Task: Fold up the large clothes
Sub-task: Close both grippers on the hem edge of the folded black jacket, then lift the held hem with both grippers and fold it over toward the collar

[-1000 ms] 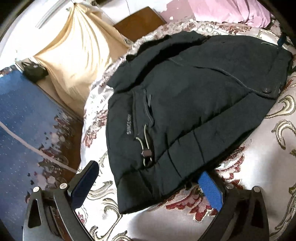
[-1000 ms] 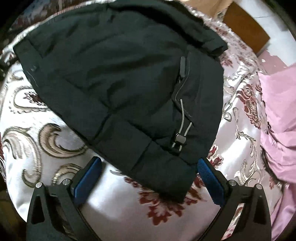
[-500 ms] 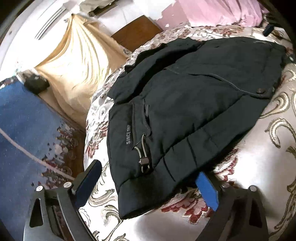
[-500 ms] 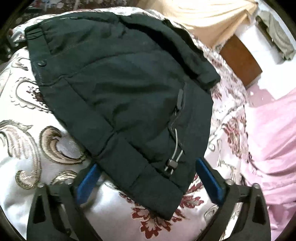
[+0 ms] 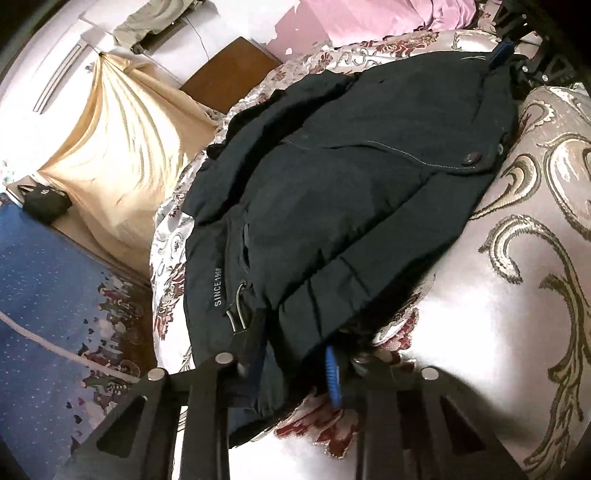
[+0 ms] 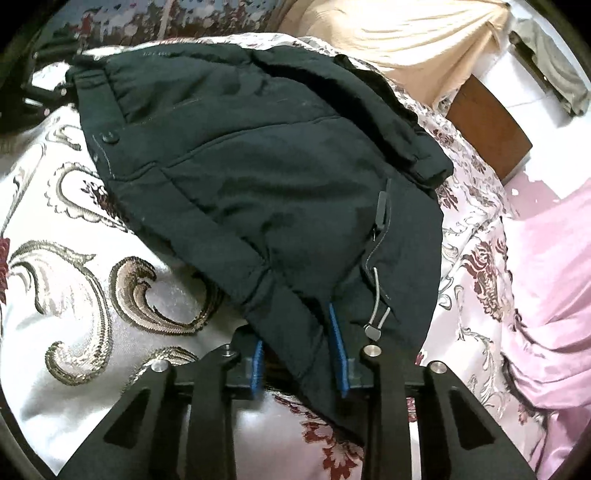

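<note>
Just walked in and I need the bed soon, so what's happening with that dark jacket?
A person is folding the dark jacket on the patterned bedspread. The left gripper and the right gripper are each closing on the near hem, fabric bunched between the blue pads. The jacket lies flat, not yet lifted.

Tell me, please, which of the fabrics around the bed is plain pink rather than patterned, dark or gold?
The pink sheet bunched at the bedside; the bedspread carries floral scrolls, the jacket is dark, and the curtain is gold.
</note>
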The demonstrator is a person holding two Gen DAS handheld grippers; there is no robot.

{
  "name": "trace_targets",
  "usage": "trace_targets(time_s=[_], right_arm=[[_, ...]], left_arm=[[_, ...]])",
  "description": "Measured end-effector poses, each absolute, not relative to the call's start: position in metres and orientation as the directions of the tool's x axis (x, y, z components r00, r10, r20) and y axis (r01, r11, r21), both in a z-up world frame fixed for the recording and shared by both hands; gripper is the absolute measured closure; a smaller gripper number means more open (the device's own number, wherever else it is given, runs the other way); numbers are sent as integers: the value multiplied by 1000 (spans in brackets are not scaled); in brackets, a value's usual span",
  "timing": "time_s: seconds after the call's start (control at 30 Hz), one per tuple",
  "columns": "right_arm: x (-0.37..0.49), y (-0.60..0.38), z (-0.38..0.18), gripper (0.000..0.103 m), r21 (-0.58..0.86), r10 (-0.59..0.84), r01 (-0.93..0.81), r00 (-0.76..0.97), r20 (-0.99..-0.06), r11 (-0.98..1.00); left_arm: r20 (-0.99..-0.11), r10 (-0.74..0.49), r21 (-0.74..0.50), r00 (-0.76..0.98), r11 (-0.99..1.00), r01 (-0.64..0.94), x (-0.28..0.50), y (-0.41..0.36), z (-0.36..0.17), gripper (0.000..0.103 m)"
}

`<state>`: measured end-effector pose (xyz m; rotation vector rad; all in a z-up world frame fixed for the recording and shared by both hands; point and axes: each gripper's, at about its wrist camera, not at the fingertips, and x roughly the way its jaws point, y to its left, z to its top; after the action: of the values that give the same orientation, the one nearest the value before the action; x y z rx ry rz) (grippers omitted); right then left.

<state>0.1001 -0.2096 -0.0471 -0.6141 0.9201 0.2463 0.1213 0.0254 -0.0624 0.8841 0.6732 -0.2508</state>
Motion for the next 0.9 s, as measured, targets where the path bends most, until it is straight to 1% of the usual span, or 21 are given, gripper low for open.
trace_targets(time_s=[0.03, 0.13, 0.23, 0.33, 0.63, 0.9], right_arm=[[100, -211, -47, 82, -381, -50, -444, 596, -802, 811], [101, -219, -44, 85, -342, -24, -427, 595, -803, 837], [101, -226, -42, 90, -298, 5, -404, 600, -800, 865], [98, -232, -37, 91, -248, 36, -369, 617, -786, 896], [82, -249, -28, 94, -118, 108, -283, 670, -734, 952], [56, -267, -13, 95, -20, 157, -232, 714, -682, 972]], left_arm=[[-640, 65, 624, 766, 625, 468, 121, 25, -62, 83], [-667, 46, 577, 744, 663, 477, 122, 28, -57, 87], [-686, 18, 520, 727, 711, 473, 125, 34, -49, 90], [-691, -4, 461, 723, 768, 445, 127, 39, -42, 92], [-678, -51, 290, 733, 898, 330, 119, 53, -18, 94], [-674, -104, 178, 732, 938, 298, 90, 63, -3, 95]])
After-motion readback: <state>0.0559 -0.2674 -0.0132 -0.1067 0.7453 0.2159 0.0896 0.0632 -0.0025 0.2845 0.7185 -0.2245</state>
